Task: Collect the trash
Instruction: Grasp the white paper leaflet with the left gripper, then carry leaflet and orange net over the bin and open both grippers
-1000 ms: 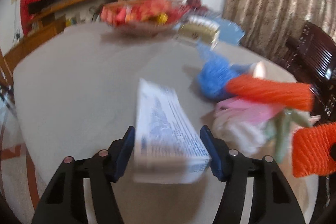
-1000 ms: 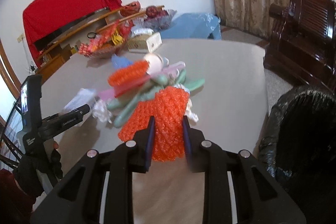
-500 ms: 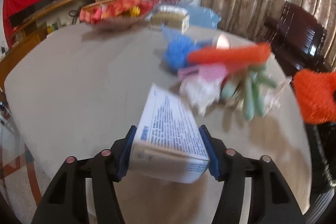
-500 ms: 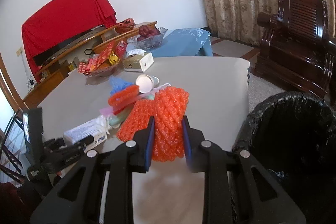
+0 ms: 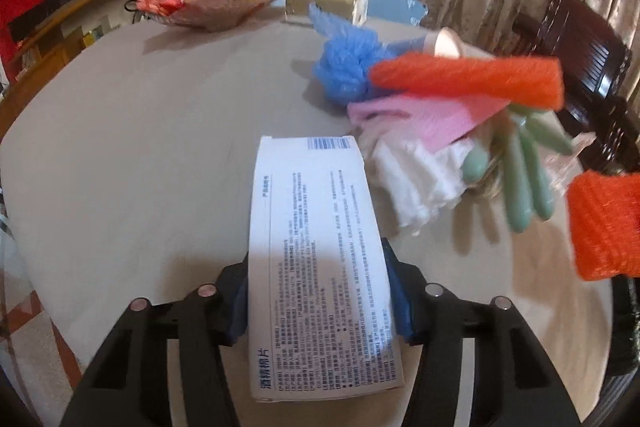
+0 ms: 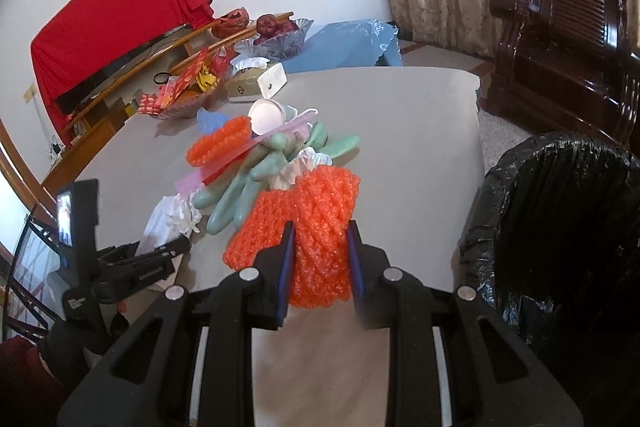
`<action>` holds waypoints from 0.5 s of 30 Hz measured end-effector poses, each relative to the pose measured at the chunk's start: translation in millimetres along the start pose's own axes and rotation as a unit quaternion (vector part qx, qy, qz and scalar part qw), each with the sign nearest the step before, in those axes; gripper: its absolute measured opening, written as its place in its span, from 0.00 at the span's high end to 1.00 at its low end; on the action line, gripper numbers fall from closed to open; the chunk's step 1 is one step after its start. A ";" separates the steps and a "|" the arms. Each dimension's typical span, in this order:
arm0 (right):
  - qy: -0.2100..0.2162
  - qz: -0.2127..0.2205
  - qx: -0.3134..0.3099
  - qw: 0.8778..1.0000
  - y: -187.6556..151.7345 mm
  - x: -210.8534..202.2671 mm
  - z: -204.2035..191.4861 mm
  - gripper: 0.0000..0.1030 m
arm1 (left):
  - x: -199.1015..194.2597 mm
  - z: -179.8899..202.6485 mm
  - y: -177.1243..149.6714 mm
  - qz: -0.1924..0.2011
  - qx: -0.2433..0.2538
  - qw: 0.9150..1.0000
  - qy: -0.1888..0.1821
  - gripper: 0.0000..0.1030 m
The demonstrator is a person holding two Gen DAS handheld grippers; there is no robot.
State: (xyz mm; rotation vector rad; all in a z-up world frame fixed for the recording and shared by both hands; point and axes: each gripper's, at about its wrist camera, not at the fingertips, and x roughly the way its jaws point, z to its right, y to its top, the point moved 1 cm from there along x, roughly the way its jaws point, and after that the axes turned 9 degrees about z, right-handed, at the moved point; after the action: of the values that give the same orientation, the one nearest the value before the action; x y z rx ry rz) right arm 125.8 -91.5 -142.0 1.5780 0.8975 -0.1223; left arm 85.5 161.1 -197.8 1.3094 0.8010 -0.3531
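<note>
Your left gripper (image 5: 318, 297) is clamping the white printed box (image 5: 320, 255), jaws just closing onto it, long axis pointing away over the grey table (image 5: 132, 147), tilted downward, your right gripper (image 6: 320, 259) is pinching the orange foam net (image 6: 320, 227) beside the black-lined bin (image 6: 560, 227).

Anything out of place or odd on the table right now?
Only the trash itself: a jumbled heap of green gloves, crumpled white tissue, pink sheet and an orange foam net piled mid-table. Nothing looks spilled or broken.
</note>
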 end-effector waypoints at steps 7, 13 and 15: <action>0.000 0.023 -0.006 1.000 12.5 -15.6 -0.4 0.77 | -70.1 8.6 28.2 0.087 -0.011 0.996 -0.033 0.47; -0.005 0.064 -0.006 0.998 31.1 -48.5 7.7 0.77 | -105.3 56.1 57.8 0.128 0.028 0.986 -0.102 0.47; -0.017 0.079 -0.001 0.997 36.5 -62.9 18.6 0.77 | -111.7 78.6 63.6 0.133 0.044 0.981 -0.130 0.47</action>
State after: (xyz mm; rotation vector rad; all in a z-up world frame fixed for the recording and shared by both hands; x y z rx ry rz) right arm 111.7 -135.3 -82.7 1.6347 0.7442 -0.0361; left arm 75.0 80.7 -70.9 1.3999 0.3868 -0.3397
